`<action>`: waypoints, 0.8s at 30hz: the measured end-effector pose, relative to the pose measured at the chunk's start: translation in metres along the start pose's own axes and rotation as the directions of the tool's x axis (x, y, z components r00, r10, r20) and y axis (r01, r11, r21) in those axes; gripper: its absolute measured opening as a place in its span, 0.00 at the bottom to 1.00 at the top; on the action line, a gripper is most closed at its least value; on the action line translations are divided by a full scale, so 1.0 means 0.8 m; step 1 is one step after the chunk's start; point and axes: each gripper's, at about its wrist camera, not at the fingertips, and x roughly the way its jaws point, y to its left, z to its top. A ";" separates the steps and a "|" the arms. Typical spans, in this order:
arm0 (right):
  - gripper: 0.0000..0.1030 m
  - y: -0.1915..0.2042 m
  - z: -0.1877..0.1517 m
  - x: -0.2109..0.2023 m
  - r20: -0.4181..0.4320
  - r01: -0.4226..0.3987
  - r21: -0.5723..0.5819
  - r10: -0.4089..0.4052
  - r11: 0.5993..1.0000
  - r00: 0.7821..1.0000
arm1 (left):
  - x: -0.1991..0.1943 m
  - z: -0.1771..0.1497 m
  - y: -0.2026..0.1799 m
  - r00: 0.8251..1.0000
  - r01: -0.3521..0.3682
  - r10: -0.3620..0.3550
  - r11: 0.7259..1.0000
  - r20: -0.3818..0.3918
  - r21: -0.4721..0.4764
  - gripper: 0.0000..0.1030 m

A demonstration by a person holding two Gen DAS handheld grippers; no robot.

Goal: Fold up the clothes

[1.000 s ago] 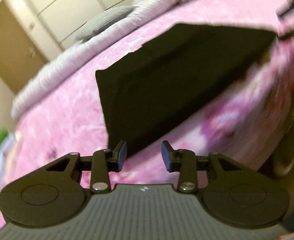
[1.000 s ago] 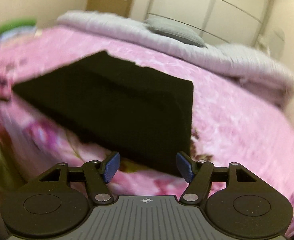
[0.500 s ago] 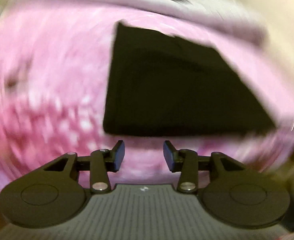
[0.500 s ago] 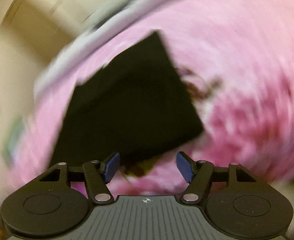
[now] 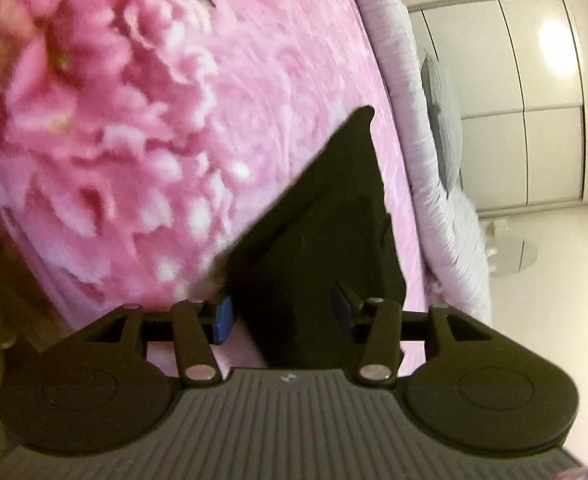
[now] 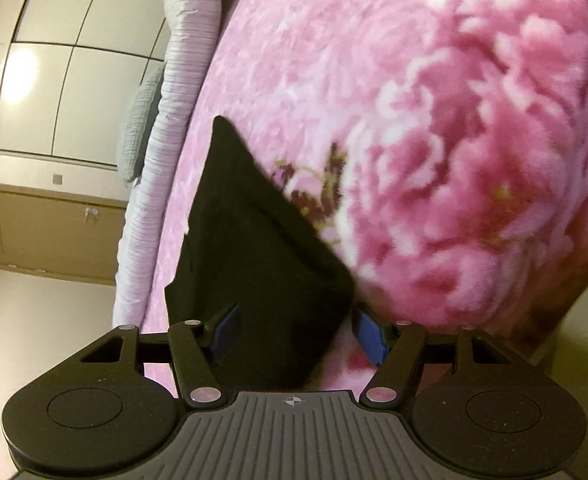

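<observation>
A black folded garment (image 5: 322,208) lies flat on a pink flowered blanket (image 5: 133,140). Both views are rolled on their sides. In the left wrist view, my left gripper (image 5: 283,316) has its jaws opening, with the garment's near corner between them and no pad pressing on it. The right wrist view shows the same garment (image 6: 245,220) on the blanket (image 6: 454,120). My right gripper (image 6: 298,334) stands wide open around the other near corner. Its right pad is clear of the cloth edge.
A pale ribbed duvet (image 5: 434,160) (image 6: 161,160) runs along the bed's far side, with a grey pillow (image 5: 444,120) (image 6: 137,132) on it. White wardrobe doors (image 5: 534,100) (image 6: 53,80) stand behind. A brown door (image 6: 53,232) is beside them.
Both grippers have rolled about a quarter turn and dropped closer to the garment, so its near corners now sit between the jaws. The left jaws stand wider than before.
</observation>
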 end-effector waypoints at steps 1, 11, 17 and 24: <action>0.64 0.003 0.000 0.002 0.004 -0.002 -0.001 0.002 1.000 1.000 | 0.003 -0.002 -0.003 1.000 -0.003 0.003 1.000 0.009 0.014 0.43; 0.43 0.012 0.000 0.012 0.020 -0.002 -0.020 0.003 1.000 1.000 | 0.008 -0.003 -0.001 0.998 -0.001 -0.005 0.996 0.067 0.088 0.27; 0.22 0.008 0.002 0.022 0.018 0.008 -0.030 -0.008 1.000 1.000 | 0.026 0.000 -0.014 0.999 -0.010 0.002 0.988 0.052 0.153 0.16; 0.14 0.030 -0.001 0.002 0.029 -0.058 -0.092 0.061 0.994 0.998 | 0.006 -0.006 -0.038 0.997 0.035 -0.056 0.954 0.060 0.297 0.09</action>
